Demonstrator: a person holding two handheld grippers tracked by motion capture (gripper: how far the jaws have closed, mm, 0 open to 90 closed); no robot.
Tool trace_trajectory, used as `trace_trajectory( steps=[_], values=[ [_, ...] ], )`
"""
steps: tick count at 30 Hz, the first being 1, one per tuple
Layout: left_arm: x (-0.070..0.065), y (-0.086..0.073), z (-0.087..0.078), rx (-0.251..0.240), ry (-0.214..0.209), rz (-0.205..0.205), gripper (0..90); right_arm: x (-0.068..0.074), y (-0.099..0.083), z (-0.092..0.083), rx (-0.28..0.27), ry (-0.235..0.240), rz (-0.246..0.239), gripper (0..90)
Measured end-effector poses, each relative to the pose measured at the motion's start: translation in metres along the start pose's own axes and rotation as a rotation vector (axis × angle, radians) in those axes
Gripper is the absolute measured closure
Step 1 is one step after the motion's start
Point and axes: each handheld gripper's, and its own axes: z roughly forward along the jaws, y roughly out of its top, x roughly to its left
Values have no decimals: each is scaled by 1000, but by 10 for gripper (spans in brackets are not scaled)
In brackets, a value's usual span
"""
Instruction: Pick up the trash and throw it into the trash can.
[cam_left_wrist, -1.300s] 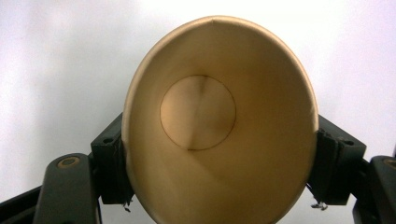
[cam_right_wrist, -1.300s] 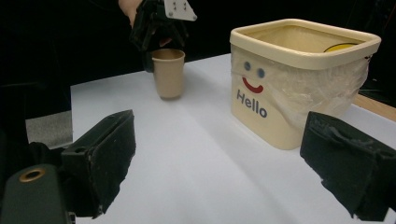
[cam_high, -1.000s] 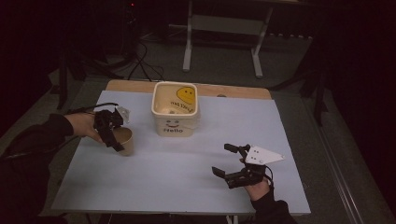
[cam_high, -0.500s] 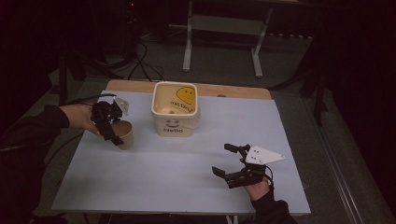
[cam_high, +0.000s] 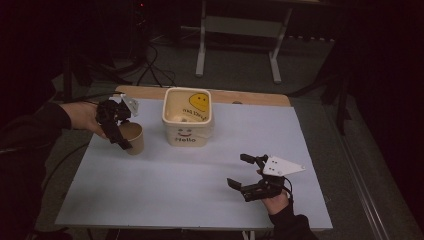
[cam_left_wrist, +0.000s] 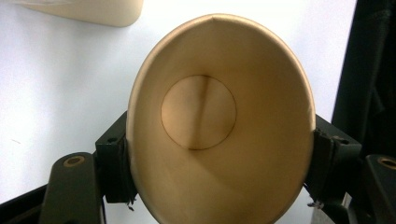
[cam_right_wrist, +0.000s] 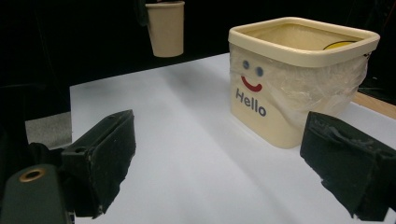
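Your table (cam_high: 165, 190) carries the tub (cam_high: 188, 119) at its far middle. Your right gripper (cam_high: 246, 172) rests spread wide near the front edge. Your left gripper (cam_high: 120, 136), jaws just closing, pinches the cup (cam_high: 134, 138), lifted left of the tub.

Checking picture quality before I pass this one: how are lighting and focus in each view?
High view: dim, surroundings nearly black, table readable but soft. Left gripper view: cup sharp, table behind washed out white. Right gripper view: tub sharp, near tongs blurred, background black.
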Motion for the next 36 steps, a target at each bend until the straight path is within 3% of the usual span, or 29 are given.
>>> trace_trajectory(
  steps=[18, 30, 36],
  values=[
    [-3, 22, -36, -23, 34, 40, 276, 0, 0, 0, 1, 3, 1, 103],
    [3, 33, -51, -36, 37, 40, 280, -1, -1, 1, 6, 5, 1, 103],
    [5, 43, -63, -40, 57, 37, 280, -1, -1, 1, 7, 8, 3, 103]
  ],
)
